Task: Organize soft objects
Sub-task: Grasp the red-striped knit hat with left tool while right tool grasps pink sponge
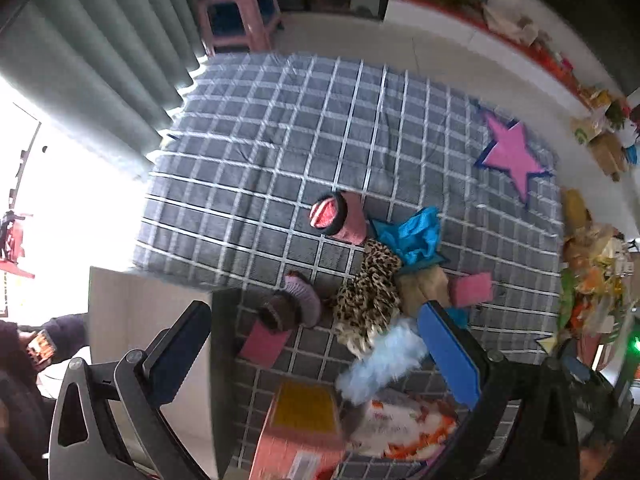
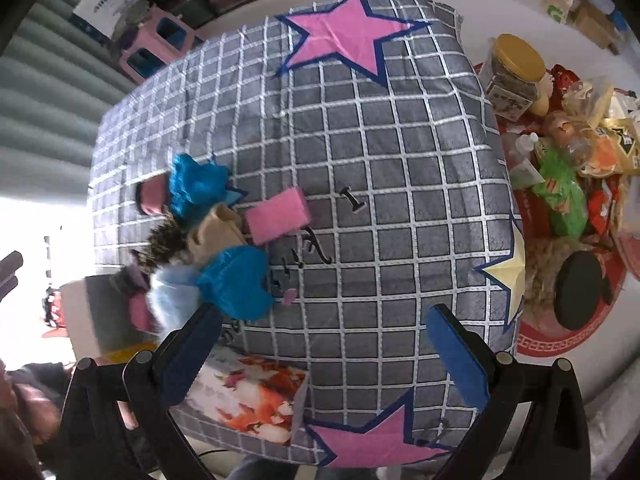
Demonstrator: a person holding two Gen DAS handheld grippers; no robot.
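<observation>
Ahead of your left gripper: pale green pleated curtain (image 1: 100, 52), blown-out bright window (image 1: 72, 216) beside it, pink plastic stool (image 1: 240, 16) on light tiled floor (image 1: 440, 60). Grey checked quilt with pink stars (image 2: 360, 160) fills the middle. Right of your right gripper: cluttered red round tray (image 2: 560, 344).

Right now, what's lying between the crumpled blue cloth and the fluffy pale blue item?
In the left wrist view, the leopard-print fabric lies between the crumpled blue cloth and the fluffy pale blue item, with a beige cloth beside it.
</observation>
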